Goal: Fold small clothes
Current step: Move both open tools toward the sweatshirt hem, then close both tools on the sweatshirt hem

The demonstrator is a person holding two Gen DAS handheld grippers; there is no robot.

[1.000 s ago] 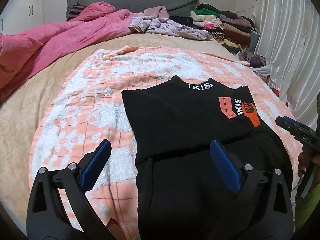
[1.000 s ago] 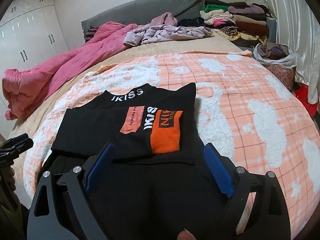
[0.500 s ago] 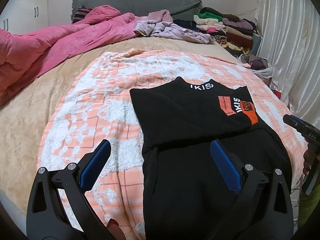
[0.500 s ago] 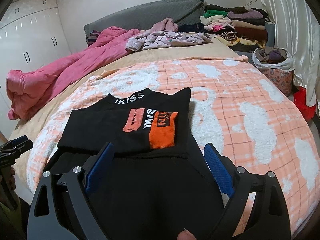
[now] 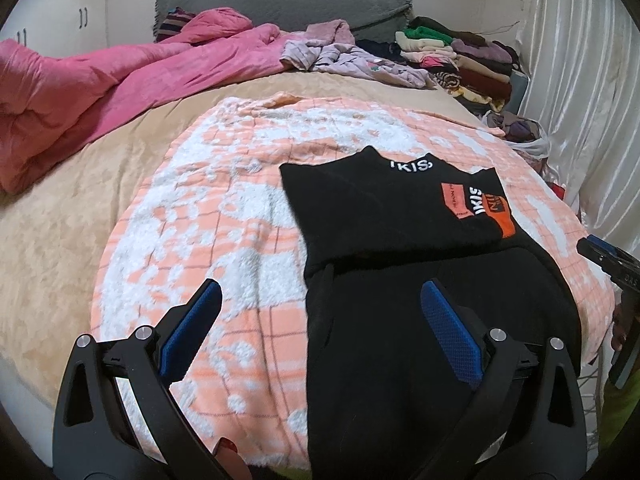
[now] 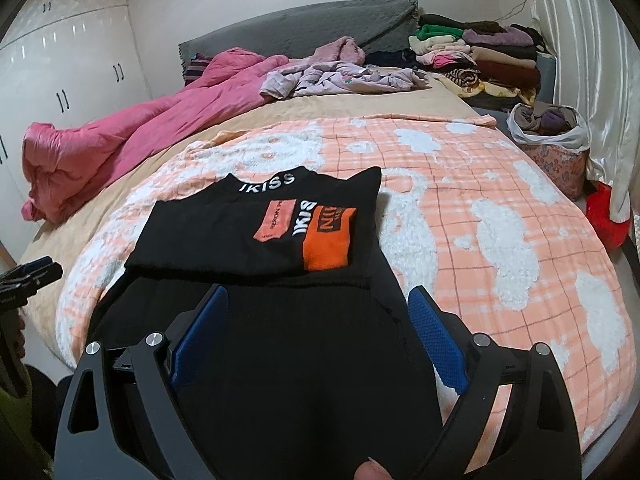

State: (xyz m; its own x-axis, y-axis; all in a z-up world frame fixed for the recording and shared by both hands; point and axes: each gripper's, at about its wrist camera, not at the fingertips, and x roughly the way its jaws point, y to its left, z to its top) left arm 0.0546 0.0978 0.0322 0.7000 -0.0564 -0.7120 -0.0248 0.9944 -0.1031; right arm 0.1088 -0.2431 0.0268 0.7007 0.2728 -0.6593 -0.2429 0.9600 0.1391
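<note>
While both tools hang above the near end of the bed, neither holds anything: left gripper (image 5: pixel 320 320) has its blue-padded fingers spread wide and empty, and right gripper (image 6: pixel 318 330) is likewise spread, nothing between its pads.

Task item: black knit top with orange patches and white "IKISS" lettering (image 6: pixel 280 232). It lies flat on the peach-and-white checked fleece blanket (image 6: pixel 500 220), partly folded; the collar end is farthest from both tools and the plain black lower body (image 5: pixel 420 340) runs back under them to the bed edge.

Key relation: the garment's long axis runs straight ahead, away from the tools.
- Seen from the right gripper, the lower body sits directly under and between its fingers, roughly centred.
- Seen from the left gripper, the garment is offset to its right; only the right finger (image 5: pixel 448 332) overlies black cloth, while the left finger (image 5: pixel 192 324) is over bare blanket.

Judgement: right gripper is the nearer one to the hem. The next fold likely needs both tools lowered onto the near hem corners, then carried forward along that axis toward the collar.
</note>
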